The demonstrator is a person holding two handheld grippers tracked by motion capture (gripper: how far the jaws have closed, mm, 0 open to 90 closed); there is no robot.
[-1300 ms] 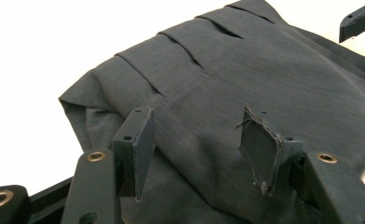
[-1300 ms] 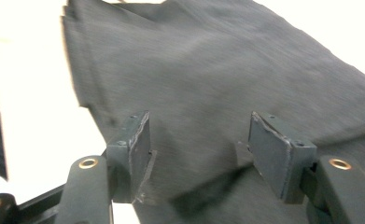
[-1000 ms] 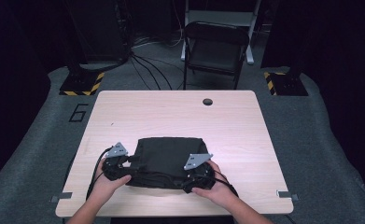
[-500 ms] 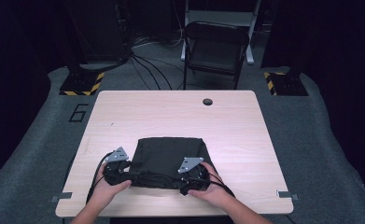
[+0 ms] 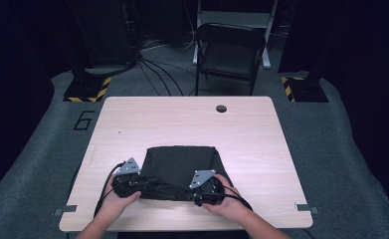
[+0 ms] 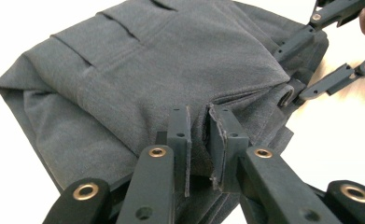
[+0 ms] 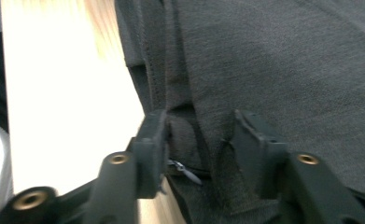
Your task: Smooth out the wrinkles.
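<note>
A dark grey folded garment [image 5: 182,162] lies flat on the near half of the wooden table [image 5: 182,119]. My left gripper [image 5: 146,182] is at its near left corner. In the left gripper view the jaws have just been closing, and my left gripper [image 6: 200,126] pinches the hem of the garment [image 6: 147,56]. My right gripper [image 5: 193,191] is at the near right corner and also appears as my right gripper [image 6: 290,70]. Its jaws have just been closing too. In the right gripper view, my right gripper [image 7: 199,135] presses a bunched fold of the garment [image 7: 287,60] from both sides.
A round cable hole [image 5: 221,108] sits near the table's far edge. Behind the table stands a black folding chair [image 5: 232,50]. Stand bases with yellow-black stripes [image 5: 87,89] and loose cables lie on the floor. Bare wood [image 5: 261,149] surrounds the garment.
Both grippers have slipped a little toward the table's near edge, the right one also slightly leftward. The garment lies where it did.
</note>
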